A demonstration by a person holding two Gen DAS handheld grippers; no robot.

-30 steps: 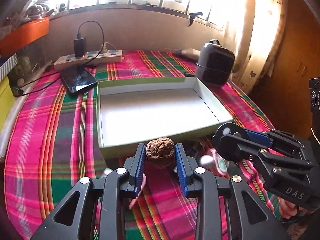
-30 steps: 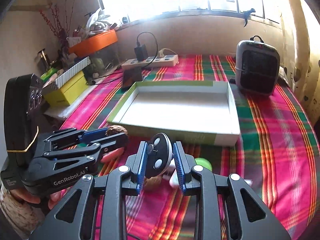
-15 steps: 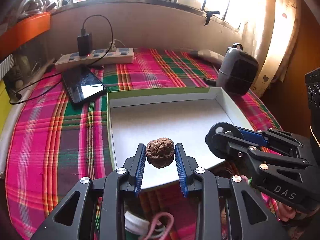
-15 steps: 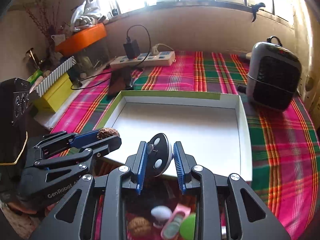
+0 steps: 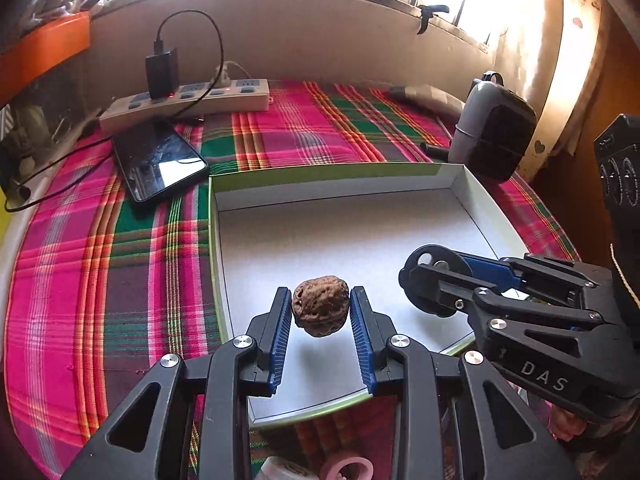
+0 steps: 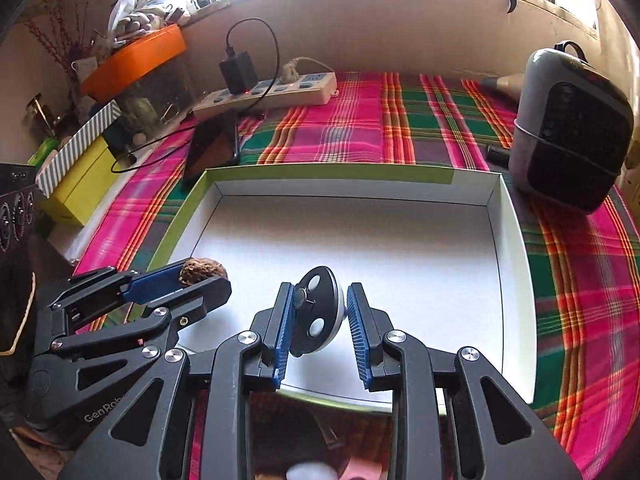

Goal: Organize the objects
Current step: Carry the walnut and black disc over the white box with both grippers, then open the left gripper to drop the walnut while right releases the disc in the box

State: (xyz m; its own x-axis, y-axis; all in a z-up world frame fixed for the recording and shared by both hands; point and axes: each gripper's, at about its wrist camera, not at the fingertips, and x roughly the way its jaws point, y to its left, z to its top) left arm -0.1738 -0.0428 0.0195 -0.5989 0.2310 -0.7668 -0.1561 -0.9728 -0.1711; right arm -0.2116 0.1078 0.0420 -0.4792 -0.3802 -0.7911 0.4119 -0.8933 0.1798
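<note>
Step in hand: delivery into the white box (image 5: 472, 184), which looks empty. Both items hang above its near floor. Next move likely calls for lowering, then parting the jaws.

Left gripper (image 5: 320, 312): clamped on a walnut (image 5: 320, 310). Right gripper (image 6: 318, 316): clamped on a black disc-shaped gadget (image 6: 316, 312) with white buttons.

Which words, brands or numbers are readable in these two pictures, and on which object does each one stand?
"DAS": white letters on the black plastic body of the right gripper, seen from the left wrist.
"GenRob", cut off by a finger in front: on the black body of the left gripper, seen from the right wrist.
Nothing else is readable.
</note>
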